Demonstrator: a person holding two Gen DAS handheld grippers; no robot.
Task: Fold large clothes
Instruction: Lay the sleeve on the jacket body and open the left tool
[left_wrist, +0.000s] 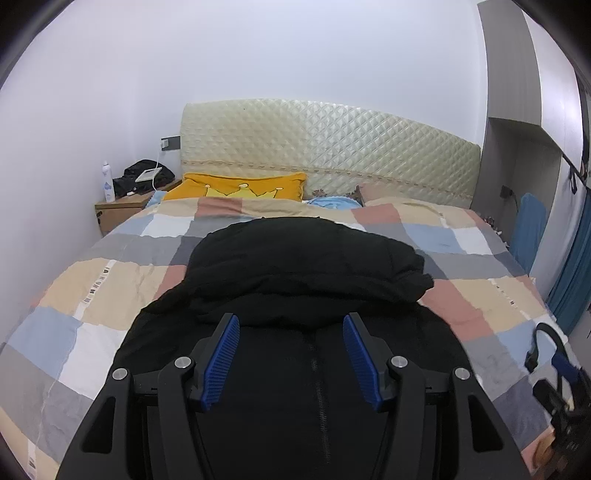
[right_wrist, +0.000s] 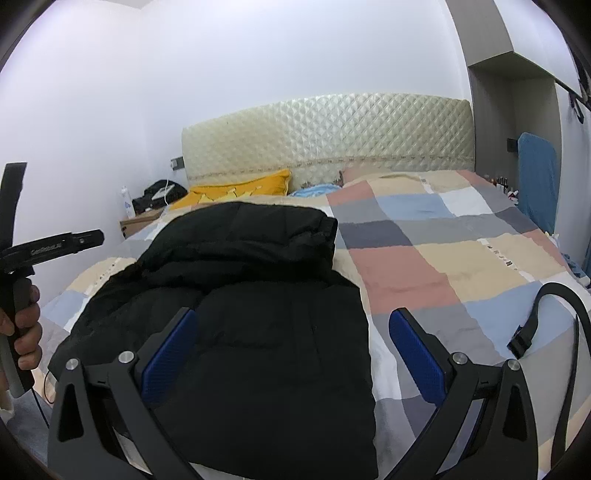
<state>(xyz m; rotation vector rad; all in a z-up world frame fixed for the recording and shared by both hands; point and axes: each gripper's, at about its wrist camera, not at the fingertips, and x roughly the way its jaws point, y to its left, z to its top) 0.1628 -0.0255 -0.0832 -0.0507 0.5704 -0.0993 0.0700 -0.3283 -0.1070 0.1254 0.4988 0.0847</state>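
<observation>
Both grippers hold nothing: the left gripper (left_wrist: 291, 354) has its fingers about half open over the middle of the black jacket (left_wrist: 295, 266), and the right gripper (right_wrist: 291, 354) has its fingers wide open, with the jacket's right edge lying between them. The jacket lies on the bed (left_wrist: 480, 295), partly folded, with its long axis running away from the fingers toward the headboard (left_wrist: 332, 147). The left gripper seems nearer to its centre, above the zip.
</observation>
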